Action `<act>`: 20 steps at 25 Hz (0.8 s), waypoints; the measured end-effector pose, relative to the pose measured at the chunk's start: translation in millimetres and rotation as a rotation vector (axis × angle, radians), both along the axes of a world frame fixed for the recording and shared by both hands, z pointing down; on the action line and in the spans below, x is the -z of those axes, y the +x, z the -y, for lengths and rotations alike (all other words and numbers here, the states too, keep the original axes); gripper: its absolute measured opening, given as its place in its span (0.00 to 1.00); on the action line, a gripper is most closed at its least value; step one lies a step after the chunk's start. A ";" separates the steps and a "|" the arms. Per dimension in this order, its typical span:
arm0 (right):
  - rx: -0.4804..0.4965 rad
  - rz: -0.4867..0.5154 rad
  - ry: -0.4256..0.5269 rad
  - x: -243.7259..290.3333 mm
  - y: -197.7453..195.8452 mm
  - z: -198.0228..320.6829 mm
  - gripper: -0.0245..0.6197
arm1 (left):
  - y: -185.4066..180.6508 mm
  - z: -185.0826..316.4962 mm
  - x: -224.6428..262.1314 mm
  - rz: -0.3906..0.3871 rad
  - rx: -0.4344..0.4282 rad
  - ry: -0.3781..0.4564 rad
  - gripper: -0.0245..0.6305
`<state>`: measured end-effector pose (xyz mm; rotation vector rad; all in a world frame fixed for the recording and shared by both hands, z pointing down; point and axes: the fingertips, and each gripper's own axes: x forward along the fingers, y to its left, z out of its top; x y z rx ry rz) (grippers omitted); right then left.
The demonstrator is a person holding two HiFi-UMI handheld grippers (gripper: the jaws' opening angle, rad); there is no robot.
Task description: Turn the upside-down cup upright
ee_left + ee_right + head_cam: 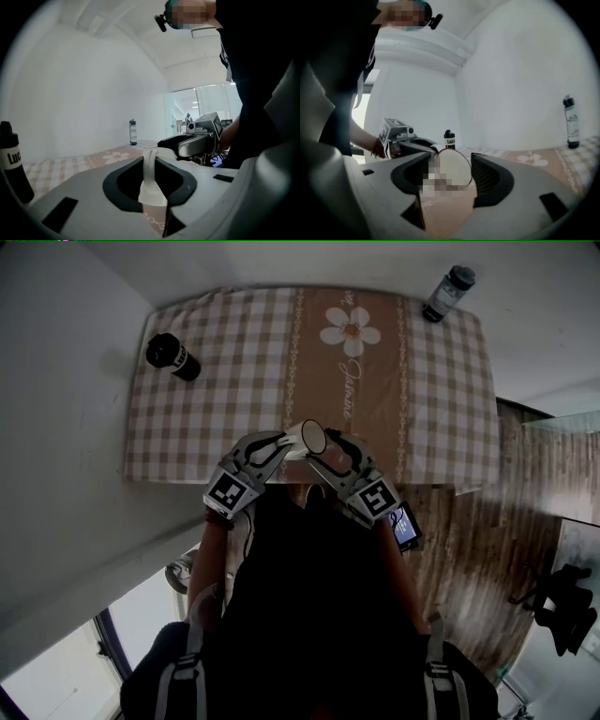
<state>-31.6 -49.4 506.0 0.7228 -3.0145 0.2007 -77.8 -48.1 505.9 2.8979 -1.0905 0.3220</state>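
Note:
A white cup [307, 439] hangs on its side in the air above the near edge of the checked table [216, 390], its round end turned to the right. My left gripper [283, 442] is shut on it; in the left gripper view the cup [151, 180] shows edge-on, pinched between the dark pads. My right gripper [330, 444] stands open at the cup's right. In the right gripper view the cup's round face [453, 169] sits between the spread jaws, with a gap on the right side. The left gripper's fingers [415, 145] reach in from behind it.
A black bottle [173, 357] lies at the table's far left, and a dark-capped bottle [448, 292] stands at the far right corner. A daisy print [350, 331] marks the cloth's middle strip. A phone-like screen [405, 526] hangs by the right hand, over wooden floor.

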 end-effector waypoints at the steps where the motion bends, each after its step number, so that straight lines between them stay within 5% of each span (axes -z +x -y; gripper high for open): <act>1: -0.021 0.045 -0.042 2.2 5.1 6.0 0.52 | -3.7 2.1 2.9 -0.037 0.012 -0.012 0.13; 4: -0.010 0.163 -0.181 -0.8 11.9 14.4 0.73 | -12.5 6.0 13.7 -0.146 0.033 -0.027 0.13; 13: 0.058 0.303 -0.289 1.9 -7.5 5.5 0.68 | 12.5 0.4 32.7 -0.269 -0.033 -0.006 0.13; 20: 0.034 0.214 -0.206 0.6 -2.1 7.3 0.65 | 22.1 -3.5 30.8 -0.217 -0.069 0.019 0.13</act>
